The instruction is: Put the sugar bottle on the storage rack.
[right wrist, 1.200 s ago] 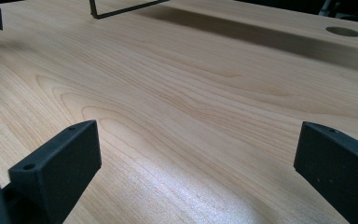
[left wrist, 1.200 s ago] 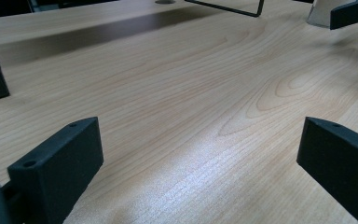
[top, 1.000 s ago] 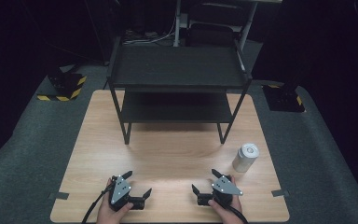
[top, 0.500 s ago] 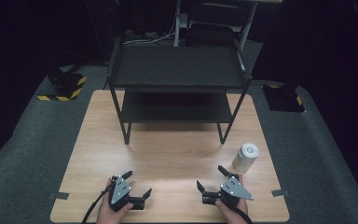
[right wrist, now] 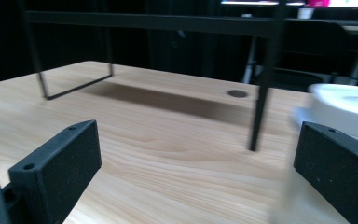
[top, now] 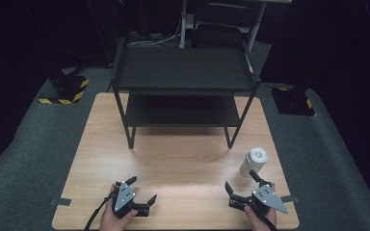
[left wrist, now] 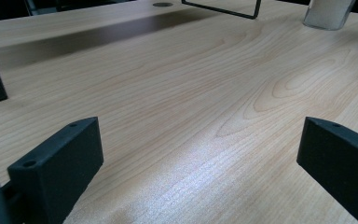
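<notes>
Progress: nothing grasped yet. Left gripper [top: 143, 198] lower left, jaws apart, empty. Right gripper [top: 243, 188] lower right, jaws apart, just below white can [top: 255, 161]. Shelf rack [top: 183, 72] upper centre, bare.

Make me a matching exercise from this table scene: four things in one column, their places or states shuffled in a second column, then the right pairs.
Things:
1. left claw
2. right claw
3. white canister
4. black shelf rack

Places or states:
A. stands at the far half of the table
B. open, near edge, right side, just in front of the canister
C. upright, by the rack's right front leg
D. open, near edge, left side, bare wood ahead

Pairs: 1-D, 2-B, 3-C, 4-A
</notes>
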`<state>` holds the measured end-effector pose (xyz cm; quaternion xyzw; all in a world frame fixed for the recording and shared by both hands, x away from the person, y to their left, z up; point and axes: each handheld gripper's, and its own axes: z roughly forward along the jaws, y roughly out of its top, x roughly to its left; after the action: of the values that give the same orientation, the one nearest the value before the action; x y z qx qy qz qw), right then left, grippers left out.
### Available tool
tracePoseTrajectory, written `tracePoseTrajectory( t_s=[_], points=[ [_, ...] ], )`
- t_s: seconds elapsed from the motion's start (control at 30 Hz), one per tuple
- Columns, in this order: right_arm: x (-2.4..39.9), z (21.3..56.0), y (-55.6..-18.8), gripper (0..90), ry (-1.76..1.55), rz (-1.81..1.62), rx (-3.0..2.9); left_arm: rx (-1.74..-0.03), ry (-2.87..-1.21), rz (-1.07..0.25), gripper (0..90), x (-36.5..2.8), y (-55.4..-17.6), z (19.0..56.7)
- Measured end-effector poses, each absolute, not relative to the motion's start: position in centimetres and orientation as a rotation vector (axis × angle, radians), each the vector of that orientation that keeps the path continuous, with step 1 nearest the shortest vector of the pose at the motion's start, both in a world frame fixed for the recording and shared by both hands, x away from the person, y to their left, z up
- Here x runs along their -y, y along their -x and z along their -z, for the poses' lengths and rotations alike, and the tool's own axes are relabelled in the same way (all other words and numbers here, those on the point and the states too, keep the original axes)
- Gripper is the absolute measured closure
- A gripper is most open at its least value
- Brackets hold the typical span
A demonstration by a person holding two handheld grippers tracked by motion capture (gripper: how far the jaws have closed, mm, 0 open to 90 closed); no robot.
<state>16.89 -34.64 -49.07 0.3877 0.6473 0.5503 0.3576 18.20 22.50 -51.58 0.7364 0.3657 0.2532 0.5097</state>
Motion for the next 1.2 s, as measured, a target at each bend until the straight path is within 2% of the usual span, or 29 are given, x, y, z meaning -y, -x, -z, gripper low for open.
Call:
tracePoseTrajectory(
  t_s=[0.43, 0.83, 0.93, 1.03, 1.1, 1.17, 1.2],
  points=[
    [36.5, 49.5, -17.5, 0.0, -1.146, -1.283, -1.587, -0.876, -1.772, -0.615, 0.4, -22.5, -18.1, 51.6],
    [35.2, 50.0, -22.3, 1.0, -1.22, -1.176, -1.598, -0.876, -1.773, -0.618, 0.4, -22.4, -18.1, 51.6],
    [35.0, 50.4, -22.9, 4.8, -1.232, -1.172, -1.578, -0.879, -1.772, -0.617, 0.4, -22.4, -18.1, 51.6],
    [34.6, 50.9, -23.1, 17.4, -1.235, -1.2, -1.514, -0.874, -1.772, -0.619, 0.4, -22.4, -18.1, 51.7],
    [34.6, 50.9, -23.2, 19.6, -1.236, -1.207, -1.505, -0.874, -1.772, -0.619, 0.4, -22.4, -18.1, 51.7],
    [34.5, 51.2, -23.2, 28.8, -1.233, -1.235, -1.484, -0.873, -1.775, -0.621, 0.4, -22.4, -18.1, 51.6],
    [34.3, 51.4, -23.2, 29.9, -1.228, -1.234, -1.48, -0.872, -1.773, -0.622, 0.4, -22.4, -18.0, 51.7]
  ],
)
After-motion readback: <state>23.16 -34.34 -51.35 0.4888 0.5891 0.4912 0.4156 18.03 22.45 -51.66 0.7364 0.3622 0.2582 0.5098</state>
